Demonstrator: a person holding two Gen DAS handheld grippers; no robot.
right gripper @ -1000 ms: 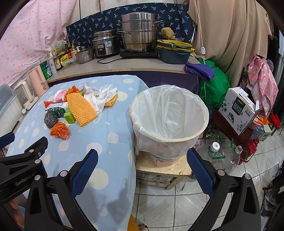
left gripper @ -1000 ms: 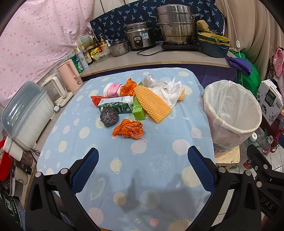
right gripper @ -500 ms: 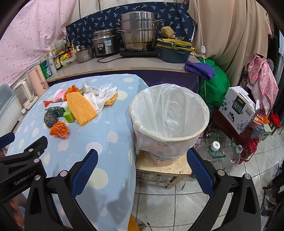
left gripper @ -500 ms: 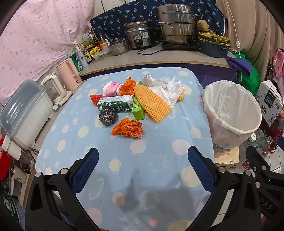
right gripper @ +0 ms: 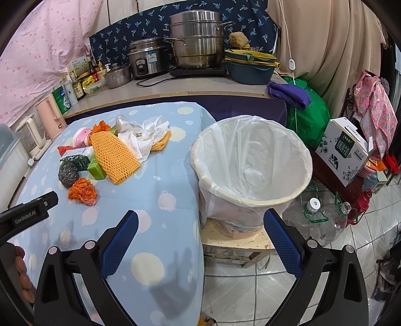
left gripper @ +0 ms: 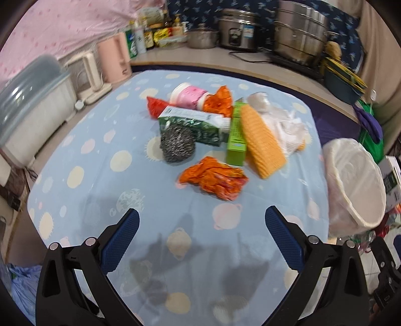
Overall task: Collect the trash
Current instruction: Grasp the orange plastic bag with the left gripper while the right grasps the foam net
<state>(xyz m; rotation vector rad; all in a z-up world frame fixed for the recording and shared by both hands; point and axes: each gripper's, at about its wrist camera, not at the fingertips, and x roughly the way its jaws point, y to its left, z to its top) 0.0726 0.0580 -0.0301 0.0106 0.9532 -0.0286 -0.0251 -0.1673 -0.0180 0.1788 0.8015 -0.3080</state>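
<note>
**A crowded kitchen corner**

A pale-blue planet-print cloth covers the tabletop [right gripper: 160, 185]. Behind it a wooden counter [right gripper: 175, 89] runs along a navy leaf-print backdrop [right gripper: 155, 22], carrying a rice cooker [right gripper: 146, 57], a stacked steel steamer [right gripper: 198, 40] and bottles [right gripper: 75, 86]. A pink dotted sheet [right gripper: 37, 50] hangs at the left, a beige curtain [right gripper: 333, 42] at the right. The floor [right gripper: 250, 288] is pale tile.

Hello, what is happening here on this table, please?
A person holds two grippers over a table with a pile of trash. The left gripper is open, pointing at the orange wrapper. The right gripper is open and empty near the lined bin. Nothing is picked up yet.
</note>
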